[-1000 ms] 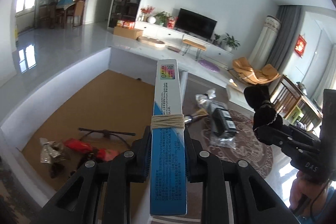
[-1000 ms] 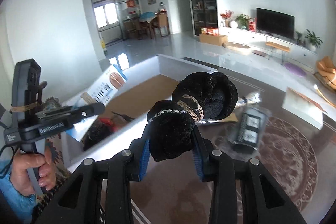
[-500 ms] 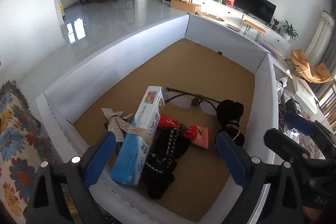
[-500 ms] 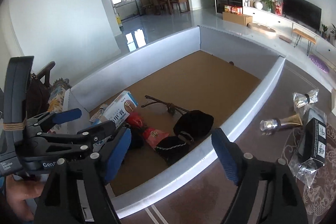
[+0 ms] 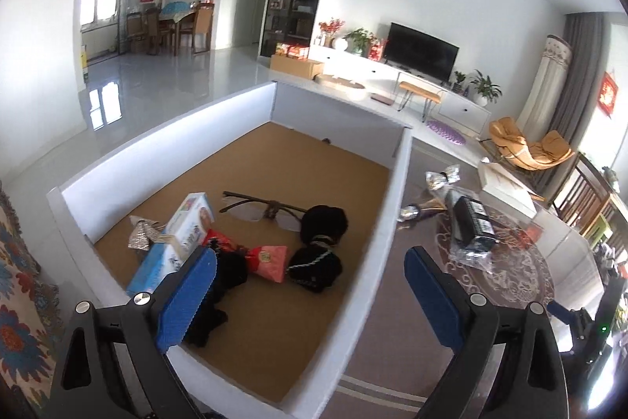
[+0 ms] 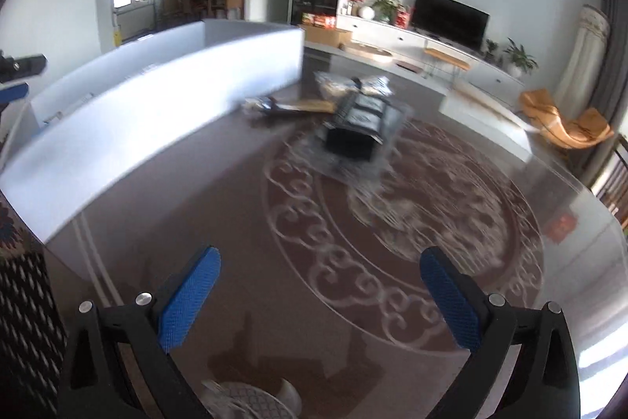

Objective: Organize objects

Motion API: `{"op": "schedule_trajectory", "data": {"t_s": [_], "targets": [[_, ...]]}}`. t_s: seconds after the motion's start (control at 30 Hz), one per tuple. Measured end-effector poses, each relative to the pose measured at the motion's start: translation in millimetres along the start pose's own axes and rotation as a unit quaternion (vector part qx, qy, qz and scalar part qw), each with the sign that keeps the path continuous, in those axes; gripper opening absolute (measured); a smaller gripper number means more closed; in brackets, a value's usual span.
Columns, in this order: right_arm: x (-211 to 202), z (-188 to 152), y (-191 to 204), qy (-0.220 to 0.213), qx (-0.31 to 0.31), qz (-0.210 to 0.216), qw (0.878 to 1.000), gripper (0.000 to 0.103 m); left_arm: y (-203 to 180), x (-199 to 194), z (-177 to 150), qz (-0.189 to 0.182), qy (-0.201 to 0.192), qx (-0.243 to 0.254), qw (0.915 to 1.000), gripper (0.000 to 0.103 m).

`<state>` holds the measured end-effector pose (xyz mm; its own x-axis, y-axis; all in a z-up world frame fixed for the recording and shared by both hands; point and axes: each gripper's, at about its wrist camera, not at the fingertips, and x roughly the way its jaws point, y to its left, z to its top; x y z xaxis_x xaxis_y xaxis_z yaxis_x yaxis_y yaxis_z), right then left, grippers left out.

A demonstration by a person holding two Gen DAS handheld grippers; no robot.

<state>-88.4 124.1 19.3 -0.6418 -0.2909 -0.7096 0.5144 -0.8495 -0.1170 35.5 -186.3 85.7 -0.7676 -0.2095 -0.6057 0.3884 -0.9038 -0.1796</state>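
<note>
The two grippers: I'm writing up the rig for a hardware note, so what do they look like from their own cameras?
The left gripper and the right gripper look alike: black angular plastic fingers, each tipped with a blue textured pad and fastened with round silver screws. No cables, sleeves or readable markings show on them.

The far half of the white box [image 5: 251, 128] lies bare; the tabletop [image 6: 274, 281] before the black packet [image 6: 355, 132] is open
</note>
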Motion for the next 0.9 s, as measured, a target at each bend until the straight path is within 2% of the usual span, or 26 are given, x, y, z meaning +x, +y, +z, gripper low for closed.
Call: {"op": "schedule_trajectory", "data": {"t_s": [0.1, 0.2, 0.3, 0.47, 0.67, 0.9], "targets": [[-8, -32, -42, 0.020, 0.030, -0.032, 0.999, 0.102, -33, -12, -1, -0.034, -0.013, 0.025, 0.9990, 0.098], [-15, -51, -67, 0.033, 0.053, -0.051, 0.997, 0.102, -66, -21, -5, -0.073, -0.013, 0.046, 0.9962, 0.098], [-17, -64, -77, 0.042, 0.071, -0.058, 0.995, 0.102, -101, -22, -17, -0.108, -0.001, 0.075, 0.9913, 0.098], [-11, -66, -75, 0.056, 0.084, -0.051, 0.994, 0.102, -154, -12, -51, -0.138, 0.031, 0.140, 0.9800, 0.098], [-3, -64, -66, 0.071, 0.078, -0.049, 0.993, 0.102, -191, 21, -94, -0.137, 0.088, 0.189, 0.9683, 0.098], [-2, -67, -70, 0.076, 0.089, -0.036, 0.992, 0.103, -198, 63, -129, -0.104, 0.144, 0.211, 0.9612, 0.098]]}}
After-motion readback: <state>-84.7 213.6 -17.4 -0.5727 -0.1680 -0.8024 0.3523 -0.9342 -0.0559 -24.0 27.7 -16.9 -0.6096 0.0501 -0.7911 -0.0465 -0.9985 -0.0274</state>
